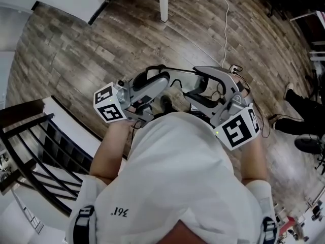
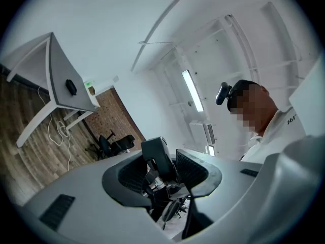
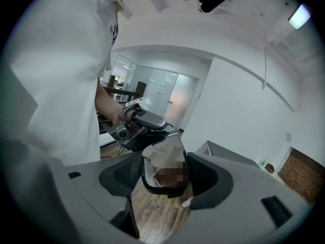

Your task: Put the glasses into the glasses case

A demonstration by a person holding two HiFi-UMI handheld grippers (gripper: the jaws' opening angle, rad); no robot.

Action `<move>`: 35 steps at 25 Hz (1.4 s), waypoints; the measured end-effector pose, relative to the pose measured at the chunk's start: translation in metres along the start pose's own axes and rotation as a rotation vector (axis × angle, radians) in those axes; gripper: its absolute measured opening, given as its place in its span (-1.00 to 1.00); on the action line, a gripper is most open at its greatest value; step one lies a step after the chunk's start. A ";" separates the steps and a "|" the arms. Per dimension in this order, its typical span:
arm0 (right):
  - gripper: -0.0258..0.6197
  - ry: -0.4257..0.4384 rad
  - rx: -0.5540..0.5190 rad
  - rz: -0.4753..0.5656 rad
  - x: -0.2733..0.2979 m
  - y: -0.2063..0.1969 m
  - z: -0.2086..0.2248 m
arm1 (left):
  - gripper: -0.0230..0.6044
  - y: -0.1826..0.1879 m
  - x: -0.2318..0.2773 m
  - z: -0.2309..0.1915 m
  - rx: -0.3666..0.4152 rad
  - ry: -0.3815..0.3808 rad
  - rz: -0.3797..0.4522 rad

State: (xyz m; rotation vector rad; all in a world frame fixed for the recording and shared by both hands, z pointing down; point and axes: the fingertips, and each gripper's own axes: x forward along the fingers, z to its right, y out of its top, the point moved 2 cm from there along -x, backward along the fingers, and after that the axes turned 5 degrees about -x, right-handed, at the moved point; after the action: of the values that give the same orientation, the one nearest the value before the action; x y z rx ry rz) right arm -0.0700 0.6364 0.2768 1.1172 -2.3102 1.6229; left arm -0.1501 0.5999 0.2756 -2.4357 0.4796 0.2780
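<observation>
The wooden floor (image 1: 76, 50) fills the top half of the head view. Your white shirt (image 1: 177, 182) takes up the lower middle. At the right edge of that view lie another person's legs (image 1: 304, 111) in dark trousers. A white table (image 2: 58, 65) stands tilted at the upper left of the left gripper view, with a brick wall (image 2: 116, 117) and black office chairs (image 2: 109, 145) below and to the right of it.

You hold both grippers up in front of your chest, at the centre of the head view, pointing toward each other. Their marker cubes sit at centre left (image 1: 109, 104) and centre right (image 1: 241, 127).

Your right gripper (image 3: 166, 176) is clenched on the glasses (image 3: 162, 154). A dark-rimmed, reflective lens sits between its pads in the lower middle of the right gripper view and meets both of them.

Your left gripper (image 2: 161, 169) is released, with its jaws spread wide. A thick dark part of the glasses stands between them in the lower middle of its view. The left pad is clear of it, and I cannot tell whether the right pad touches it.

In the head view the glasses span the gap between the two grippers, off the floor.

A thin white cable (image 1: 225, 29) trails across the floor at the upper right. A small dark object (image 2: 71, 87) lies on the table, too small to identify.
</observation>
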 end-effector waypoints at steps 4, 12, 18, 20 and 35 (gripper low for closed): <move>-0.04 -0.019 0.030 -0.018 0.013 -0.003 0.005 | -0.37 0.017 -0.009 -0.009 0.074 0.048 0.029; -0.04 -0.030 0.076 -0.006 0.031 -0.020 0.036 | -0.37 0.046 0.004 -0.036 0.130 0.100 0.122; -0.04 0.001 0.060 0.049 0.053 -0.040 0.091 | -0.37 0.089 0.024 -0.078 0.138 0.189 0.190; -0.04 0.014 0.053 0.069 0.064 -0.048 0.111 | -0.37 0.104 0.031 -0.094 0.147 0.217 0.206; -0.04 0.104 0.011 0.143 0.091 -0.104 0.254 | -0.37 0.179 0.116 -0.180 0.172 0.346 0.263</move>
State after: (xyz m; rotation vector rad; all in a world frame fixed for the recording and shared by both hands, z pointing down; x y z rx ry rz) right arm 0.0075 0.3581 0.2920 0.8642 -2.3651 1.7000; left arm -0.1022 0.3247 0.2813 -2.2554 0.9394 -0.0790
